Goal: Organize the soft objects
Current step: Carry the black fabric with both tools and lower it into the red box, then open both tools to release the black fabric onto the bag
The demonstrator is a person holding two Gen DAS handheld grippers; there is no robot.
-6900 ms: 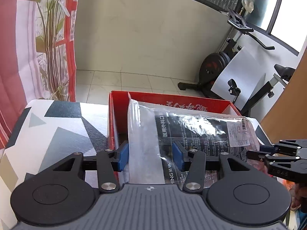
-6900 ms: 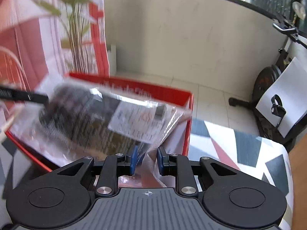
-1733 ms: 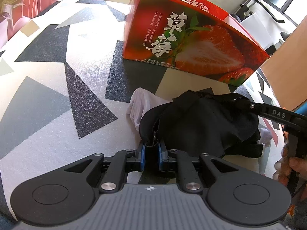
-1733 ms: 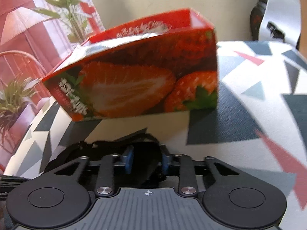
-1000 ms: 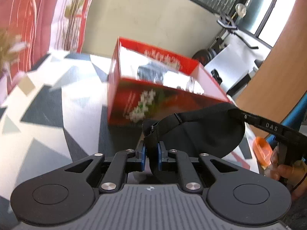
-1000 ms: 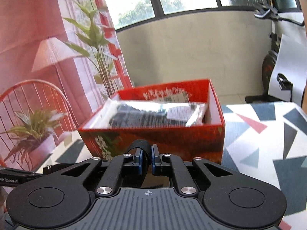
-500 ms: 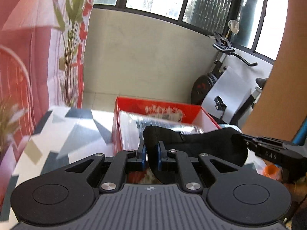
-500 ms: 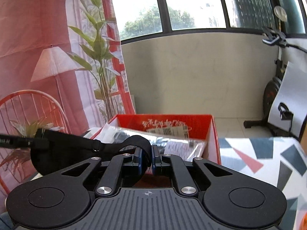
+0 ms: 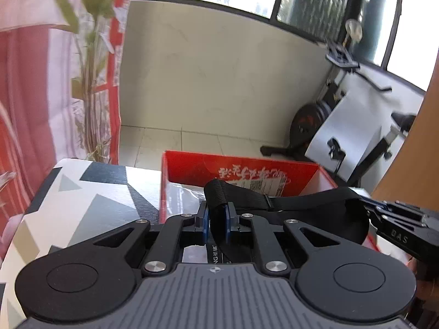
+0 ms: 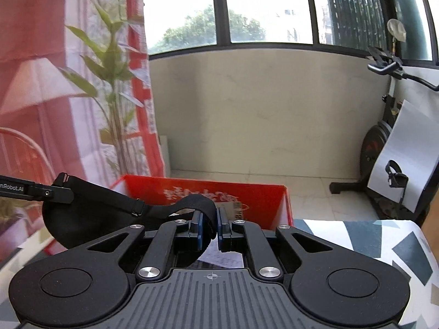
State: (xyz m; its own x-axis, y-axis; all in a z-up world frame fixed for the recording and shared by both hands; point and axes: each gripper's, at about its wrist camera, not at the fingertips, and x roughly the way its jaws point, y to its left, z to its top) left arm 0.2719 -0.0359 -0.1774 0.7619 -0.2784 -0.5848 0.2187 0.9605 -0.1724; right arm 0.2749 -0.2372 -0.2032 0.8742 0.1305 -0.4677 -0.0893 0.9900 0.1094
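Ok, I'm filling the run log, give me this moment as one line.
left claw: shut on black eye mask | right claw: shut on black eye mask | mask held above red box | bagged pack in box

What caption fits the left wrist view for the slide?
Left gripper and right gripper hold a black eye mask stretched above the red strawberry box.

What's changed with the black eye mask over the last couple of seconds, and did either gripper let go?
The black fabric eye mask went from lying on the patterned tablecloth in front of the red strawberry box to being lifted and carried above the open box. Neither let go: the left gripper and the right gripper remain shut on its ends, stretching it between them. The box and the plastic-wrapped packet inside stayed put.
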